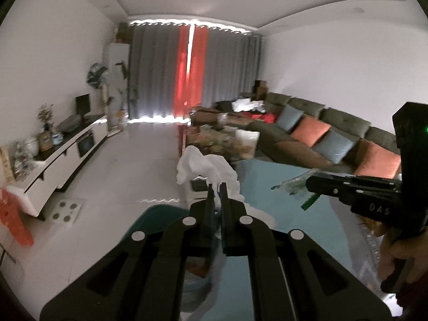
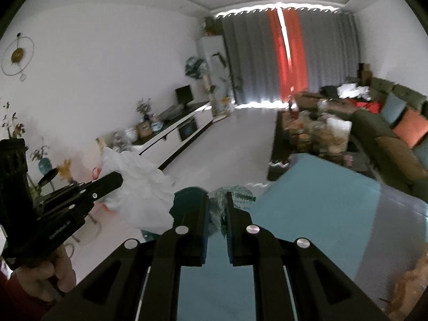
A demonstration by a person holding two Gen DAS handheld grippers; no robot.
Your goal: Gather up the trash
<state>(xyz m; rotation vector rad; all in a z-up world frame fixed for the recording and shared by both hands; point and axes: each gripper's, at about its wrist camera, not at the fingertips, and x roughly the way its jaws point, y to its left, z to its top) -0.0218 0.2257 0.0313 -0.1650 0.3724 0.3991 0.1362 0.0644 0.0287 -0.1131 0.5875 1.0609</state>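
The left gripper [image 1: 217, 187] jaws are shut tight on a white tissue [image 1: 206, 168]. The right gripper [image 2: 217, 200] jaws pinch a clear plastic wrapper [image 2: 232, 195]. Both hang over the blue bench [image 2: 315, 195]. A quick swing might shake the thin trash loose.

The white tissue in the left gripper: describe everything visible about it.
The tissue is a crumpled wad of thin, soft white paper, with ruffled folds and ragged edges. It is pinched between the shut jaws of the left gripper, bunching up past the fingertips and trailing down on the right side of the fingers. It hangs in the air above the teal table, touching only the gripper. The right wrist view shows it billowing wide beyond the jaws.
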